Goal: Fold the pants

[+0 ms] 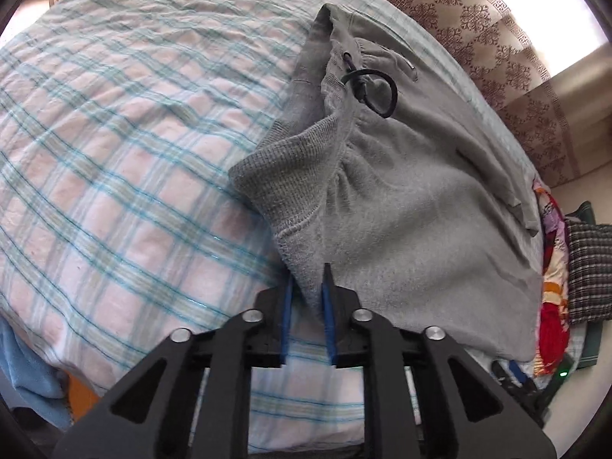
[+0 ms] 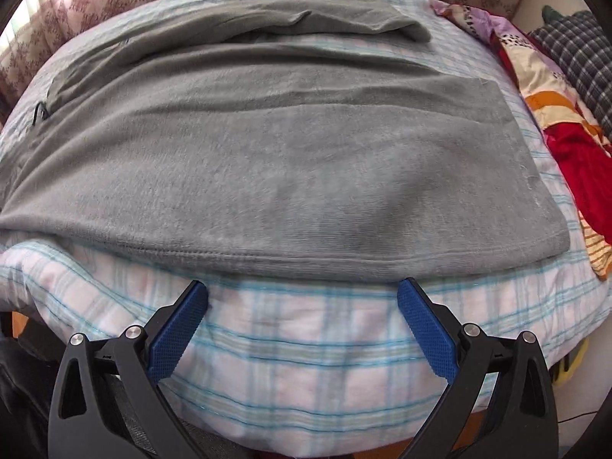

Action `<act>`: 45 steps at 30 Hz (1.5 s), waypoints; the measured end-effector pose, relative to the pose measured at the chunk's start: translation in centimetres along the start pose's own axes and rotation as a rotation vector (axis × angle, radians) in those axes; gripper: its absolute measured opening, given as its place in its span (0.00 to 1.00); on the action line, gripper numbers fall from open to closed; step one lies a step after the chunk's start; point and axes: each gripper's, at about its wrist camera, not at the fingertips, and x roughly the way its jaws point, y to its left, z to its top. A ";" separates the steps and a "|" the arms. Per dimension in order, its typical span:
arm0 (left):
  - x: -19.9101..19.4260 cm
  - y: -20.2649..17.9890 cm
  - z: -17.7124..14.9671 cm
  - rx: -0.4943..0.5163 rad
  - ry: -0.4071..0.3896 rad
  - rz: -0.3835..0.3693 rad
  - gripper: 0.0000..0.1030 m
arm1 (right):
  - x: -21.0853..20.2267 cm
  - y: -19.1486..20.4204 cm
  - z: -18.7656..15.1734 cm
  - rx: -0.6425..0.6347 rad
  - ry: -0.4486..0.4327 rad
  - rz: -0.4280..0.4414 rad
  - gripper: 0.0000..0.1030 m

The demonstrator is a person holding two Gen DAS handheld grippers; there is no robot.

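Grey pants (image 2: 267, 176) on plaid bedsheet (image 1: 114, 176), patterned curtain (image 1: 478, 19), left gripper (image 1: 308, 287) clamped on pants, right gripper (image 2: 302, 294) apart.

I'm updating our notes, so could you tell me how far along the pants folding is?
Done: the grey pants lie on the bed, folded over at least once. In hand: the left hand-held gripper pinches an edge near the cuff; the right hand-held gripper is open near the hem. Left: the final fold.

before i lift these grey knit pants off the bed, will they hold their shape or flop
The grey knit sweatpants will probably flop: they already drape and wrinkle over the plaid bedsheet. The fleece looks thick, so likely grippy rather than slippery in the left tongs, which pinch the edge. The loose black drawstring may dangle.
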 end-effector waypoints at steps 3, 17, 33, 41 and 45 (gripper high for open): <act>-1.1 -0.8 -0.1 0.057 -0.039 0.046 0.27 | -1.3 -2.9 0.3 0.093 -0.045 -0.016 0.95; -5.0 -4.5 -0.4 0.249 -0.263 0.242 0.31 | -2.1 -19.3 -2.2 0.605 -0.162 -0.019 0.77; 2.1 -8.5 3.3 0.457 -0.229 0.287 0.51 | -3.6 -20.7 -1.1 0.591 -0.209 -0.132 0.11; 5.0 -6.7 3.6 0.520 -0.140 0.375 0.53 | -1.1 -19.5 -1.9 0.493 -0.143 -0.258 0.20; 4.2 -6.5 4.8 0.472 -0.120 0.328 0.53 | -2.8 -20.2 -2.1 0.528 -0.193 -0.289 0.44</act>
